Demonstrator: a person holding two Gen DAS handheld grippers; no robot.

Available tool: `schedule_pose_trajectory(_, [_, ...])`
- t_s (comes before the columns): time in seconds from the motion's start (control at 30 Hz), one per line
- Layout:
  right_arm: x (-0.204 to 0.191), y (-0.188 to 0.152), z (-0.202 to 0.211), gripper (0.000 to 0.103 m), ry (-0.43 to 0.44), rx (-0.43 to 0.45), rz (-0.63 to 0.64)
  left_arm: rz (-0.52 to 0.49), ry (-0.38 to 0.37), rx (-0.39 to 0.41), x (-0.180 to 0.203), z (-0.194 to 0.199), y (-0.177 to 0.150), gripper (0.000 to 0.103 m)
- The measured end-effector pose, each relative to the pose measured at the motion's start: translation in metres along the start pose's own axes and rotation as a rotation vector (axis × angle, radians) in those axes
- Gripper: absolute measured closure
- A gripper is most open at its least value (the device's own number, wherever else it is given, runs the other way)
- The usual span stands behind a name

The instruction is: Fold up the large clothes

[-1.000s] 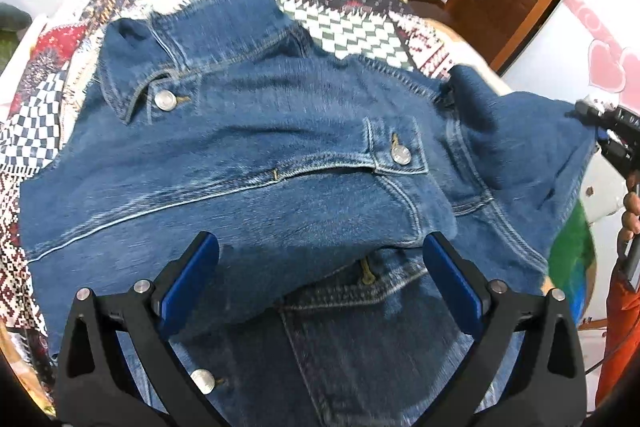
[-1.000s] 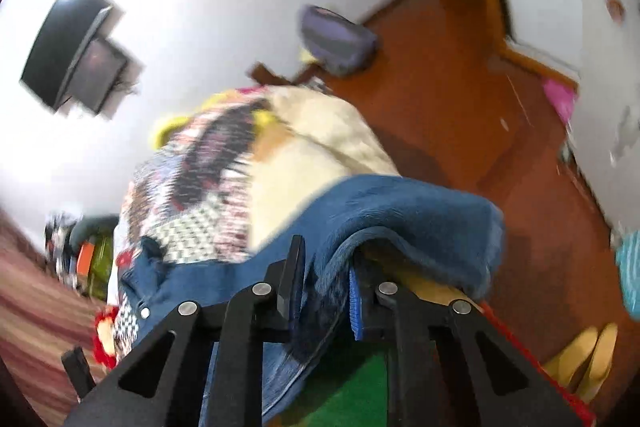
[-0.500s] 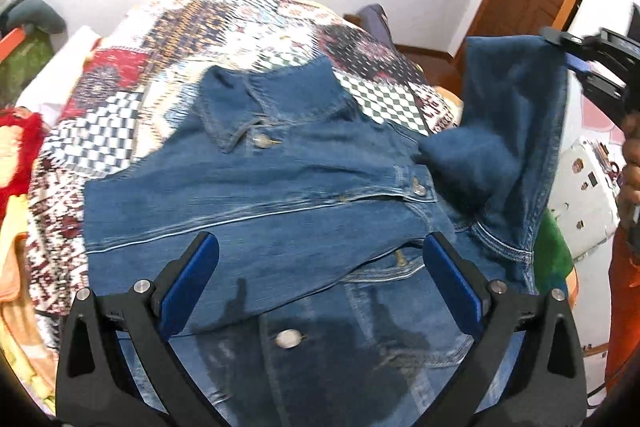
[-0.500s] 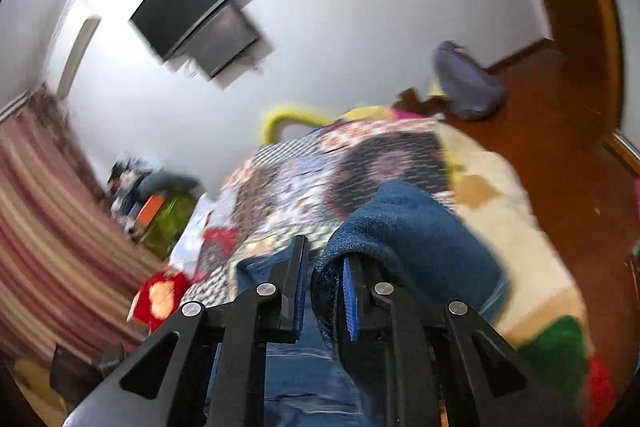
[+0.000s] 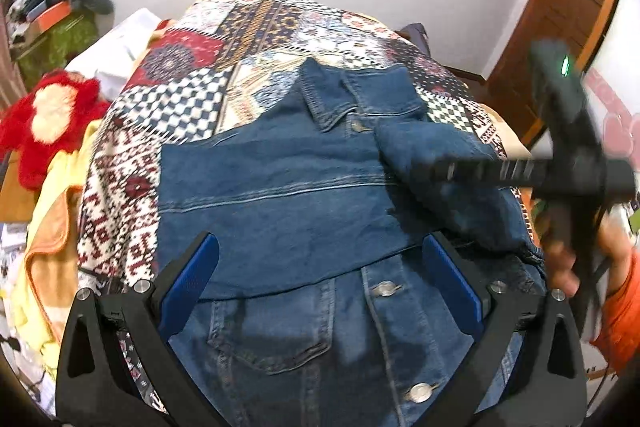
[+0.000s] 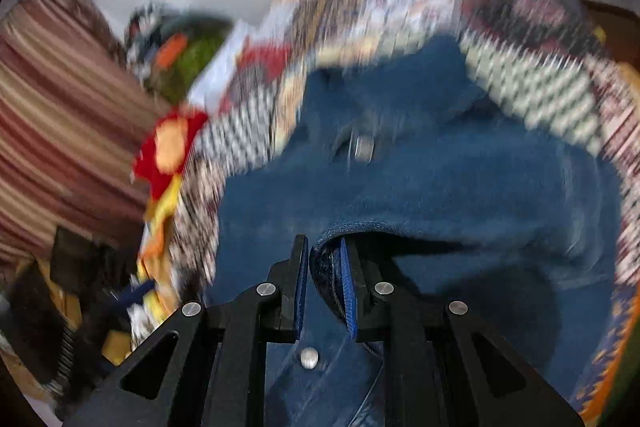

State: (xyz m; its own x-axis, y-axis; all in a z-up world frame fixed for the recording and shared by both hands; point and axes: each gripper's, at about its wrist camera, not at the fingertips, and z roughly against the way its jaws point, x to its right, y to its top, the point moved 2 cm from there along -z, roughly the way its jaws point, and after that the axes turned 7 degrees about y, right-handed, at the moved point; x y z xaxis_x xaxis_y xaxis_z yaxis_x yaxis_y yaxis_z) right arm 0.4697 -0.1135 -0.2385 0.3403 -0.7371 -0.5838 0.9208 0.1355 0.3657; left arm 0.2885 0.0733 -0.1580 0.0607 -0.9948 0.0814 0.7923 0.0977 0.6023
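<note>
A blue denim jacket (image 5: 280,195) lies on a patchwork bedspread (image 5: 176,115), collar toward the far wall, its left side folded across the front. My left gripper (image 5: 320,267) is open and empty, hovering over the jacket's lower front. My right gripper (image 6: 323,275) is shut on the jacket's right sleeve (image 6: 460,199) near its end and holds it over the jacket body. In the left wrist view the right gripper (image 5: 452,169) shows blurred, reaching in from the right with the sleeve (image 5: 448,187) draped under it.
A red plush toy (image 5: 44,123) and yellow and orange cloths (image 5: 52,227) lie at the bed's left edge. A cluttered shelf (image 5: 52,15) stands far left. A wooden door (image 5: 560,39) is at the right. A striped curtain (image 6: 52,131) hangs left.
My right gripper has swung the sleeve from high at the right down and leftward over the jacket's chest. My left gripper stayed open and pulled back a little.
</note>
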Motion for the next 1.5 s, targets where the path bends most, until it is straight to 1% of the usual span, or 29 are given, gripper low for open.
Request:
schedule_pose_trajectory(0.07, [0.006,-0.014,-0.014,0.089,-0.016,-0.06,-0.002,0.018,0.002,-0.005,-0.007,0.0,-0.002,0.0])
schedule_pose_trajectory(0.17, [0.017,-0.032,-0.026,0.089,-0.033,-0.142,-0.04,0.037,0.004,-0.013,-0.014,-0.001,-0.004,0.0])
schedule_pose_trajectory(0.27, [0.024,-0.045,-0.023,0.089,-0.032,-0.202,-0.067,0.036,0.012,-0.018,-0.013,0.0,-0.006,0.0])
schedule_pose_trajectory(0.3, [0.025,-0.049,-0.019,0.089,-0.018,-0.222,-0.07,0.034,0.014,-0.018,-0.011,0.0,-0.005,0.0])
schedule_pose_trajectory(0.37, [0.026,-0.055,-0.007,0.089,0.006,-0.229,-0.06,0.024,0.014,-0.019,-0.005,-0.001,-0.004,0.0])
schedule_pose_trajectory(0.47, [0.024,-0.053,0.025,0.089,-0.01,-0.165,-0.016,-0.002,0.015,-0.015,0.007,-0.001,0.002,0.0])
schedule_pose_trajectory(0.6, [0.026,-0.038,0.081,0.089,-0.009,-0.027,0.014,-0.068,0.021,-0.001,0.032,-0.003,0.017,0.0])
schedule_pose_trajectory(0.67, [0.032,-0.029,0.114,0.089,-0.027,0.05,0.028,-0.11,0.019,0.002,0.049,-0.007,0.028,0.0])
schedule_pose_trajectory(0.73, [0.039,-0.023,0.142,0.089,-0.075,0.119,0.054,-0.146,0.023,0.002,0.064,-0.014,0.037,0.0])
schedule_pose_trajectory(0.77, [0.043,-0.021,0.156,0.089,-0.114,0.155,0.071,-0.169,0.023,-0.001,0.073,-0.018,0.041,0.0])
schedule_pose_trajectory(0.8, [0.047,-0.019,0.166,0.089,-0.145,0.175,0.084,-0.192,0.022,-0.008,0.082,-0.023,0.045,0.0])
schedule_pose_trajectory(0.87, [0.057,-0.018,0.183,0.089,-0.234,0.209,0.12,-0.236,0.016,-0.025,0.1,-0.036,0.052,0.0])
schedule_pose_trajectory(0.93, [0.067,-0.019,0.191,0.089,-0.305,0.221,0.138,-0.289,0.017,-0.053,0.12,-0.053,0.056,0.0])
schedule_pose_trajectory(1.0, [0.081,-0.023,0.191,0.089,-0.342,0.211,0.139,-0.355,0.014,-0.076,0.137,-0.069,0.056,0.0])
schedule_pose_trajectory(1.07, [0.093,-0.028,0.188,0.089,-0.336,0.185,0.116,-0.443,0.042,-0.099,0.153,-0.089,0.053,0.0])
schedule_pose_trajectory(1.1, [0.103,-0.031,0.181,0.089,-0.329,0.16,0.096,-0.5,0.092,-0.109,0.16,-0.105,0.05,0.0])
schedule_pose_trajectory(1.17, [0.116,-0.036,0.169,0.089,-0.322,0.127,0.071,-0.56,0.163,-0.122,0.164,-0.125,0.047,0.0])
schedule_pose_trajectory(1.23, [0.127,-0.04,0.153,0.089,-0.303,0.091,0.047,-0.59,0.221,-0.137,0.163,-0.143,0.044,0.0])
schedule_pose_trajectory(1.3, [0.135,-0.042,0.133,0.089,-0.284,0.052,0.025,-0.569,0.231,-0.129,0.156,-0.147,0.048,0.0])
schedule_pose_trajectory(1.37, [0.14,-0.045,0.112,0.089,-0.279,0.015,0.018,-0.535,0.247,-0.094,0.147,-0.141,0.054,0.0])
schedule_pose_trajectory(1.47, [0.148,-0.049,0.085,0.089,-0.294,-0.039,0.023,-0.452,0.275,-0.029,0.121,-0.123,0.072,0.0])
schedule_pose_trajectory(1.5, [0.149,-0.05,0.081,0.089,-0.296,-0.041,0.037,-0.422,0.283,-0.016,0.109,-0.117,0.077,0.0])
